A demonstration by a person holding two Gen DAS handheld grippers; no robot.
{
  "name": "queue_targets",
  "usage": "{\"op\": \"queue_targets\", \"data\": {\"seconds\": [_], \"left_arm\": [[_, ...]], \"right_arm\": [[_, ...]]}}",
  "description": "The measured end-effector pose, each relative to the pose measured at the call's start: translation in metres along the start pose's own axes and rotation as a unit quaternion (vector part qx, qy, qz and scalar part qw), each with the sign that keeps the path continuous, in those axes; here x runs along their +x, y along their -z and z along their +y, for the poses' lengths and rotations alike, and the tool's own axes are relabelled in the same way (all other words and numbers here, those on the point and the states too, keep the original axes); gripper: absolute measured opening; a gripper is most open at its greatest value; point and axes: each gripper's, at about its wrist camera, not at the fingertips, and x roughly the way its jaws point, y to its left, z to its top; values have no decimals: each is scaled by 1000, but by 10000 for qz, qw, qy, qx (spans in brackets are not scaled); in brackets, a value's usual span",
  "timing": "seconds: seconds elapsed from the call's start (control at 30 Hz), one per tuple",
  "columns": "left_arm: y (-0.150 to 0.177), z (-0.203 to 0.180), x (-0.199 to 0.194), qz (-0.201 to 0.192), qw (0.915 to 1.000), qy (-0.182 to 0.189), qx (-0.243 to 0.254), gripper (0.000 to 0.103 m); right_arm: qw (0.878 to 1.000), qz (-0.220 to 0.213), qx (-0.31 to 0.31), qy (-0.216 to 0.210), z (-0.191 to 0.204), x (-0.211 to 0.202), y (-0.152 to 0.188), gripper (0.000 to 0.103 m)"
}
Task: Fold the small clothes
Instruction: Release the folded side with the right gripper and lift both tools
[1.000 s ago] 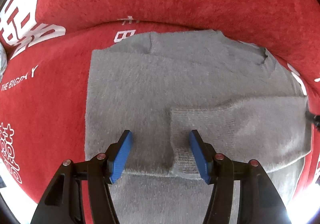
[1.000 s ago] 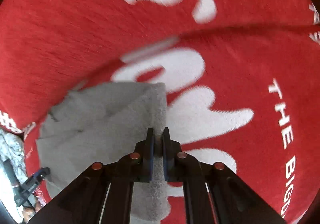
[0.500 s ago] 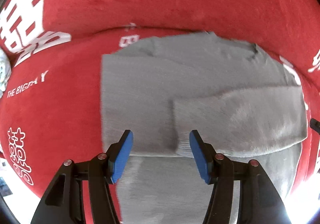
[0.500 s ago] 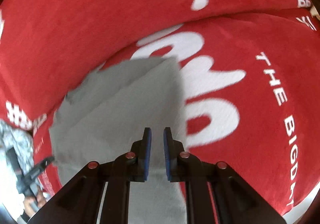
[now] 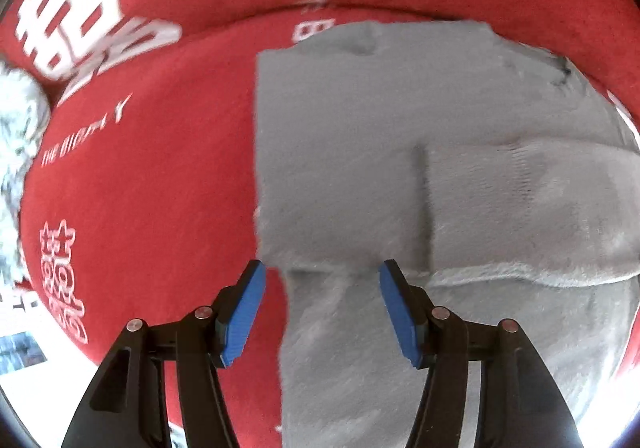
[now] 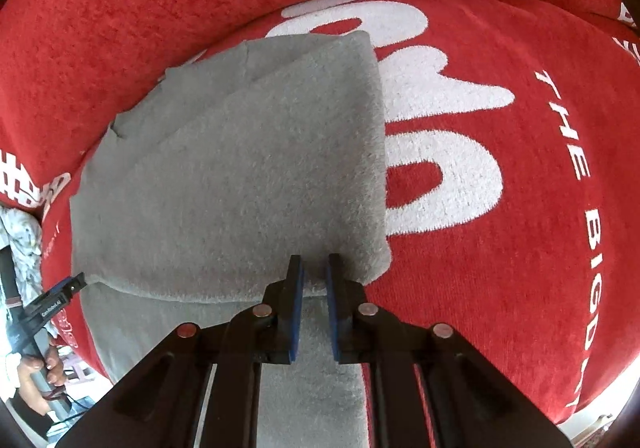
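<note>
hand-held gripper (image 6: 314, 272): slightly parted, empty | grey sweater (image 6: 240, 175): folded, on red blanket (image 6: 520, 248)

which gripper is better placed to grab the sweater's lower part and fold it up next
Left, probably. The left gripper is wide open, its blue pads straddling the lower part of the grey sweater. The right gripper, only narrowly open, sits at the folded sleeve's near edge.

Black angular frames on both tongs, left tongs (image 5: 320, 276) and right tongs (image 6: 314, 272), each finger faced with a flat blue pad (image 5: 244, 314). Round copper-toned screw heads (image 6: 262, 310) along the linkage arms. Triangular cut-outs in the outer arms. Bare skin on a hand (image 6: 40, 372) around a dark handle.
</note>
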Motion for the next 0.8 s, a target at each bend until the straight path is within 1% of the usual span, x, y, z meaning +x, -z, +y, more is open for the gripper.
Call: {"op": "queue_targets", "data": {"seconds": [0.07, 0.13, 0.27, 0.43, 0.57, 0.63, 0.8], "left_arm": [[5, 6, -4, 40, 9999, 15, -125, 61], [9, 5, -9, 23, 9999, 21, -150, 61], [20, -9, -18, 52, 9999, 106, -107, 61], [26, -34, -26, 63, 9997, 233, -15, 61], [33, -51, -34, 52, 9997, 201, 149, 61], [34, -57, -35, 60, 9994, 198, 267, 61], [38, -68, -38, 25, 9991, 150, 396, 61]], "right_arm": [[10000, 46, -2, 14, 5, 0, 0, 14], [10000, 82, -4, 3, 6, -3, 2, 15], [9997, 218, 59, -46, 9, -7, 12, 19], [9995, 261, 100, -155, 10, -17, 25, 42], [9991, 310, 134, -265, 12, -19, 31, 42], [9989, 321, 152, -301, 12, -21, 33, 47], [9992, 263, -44, -301, 18, -25, 34, 49]]}}
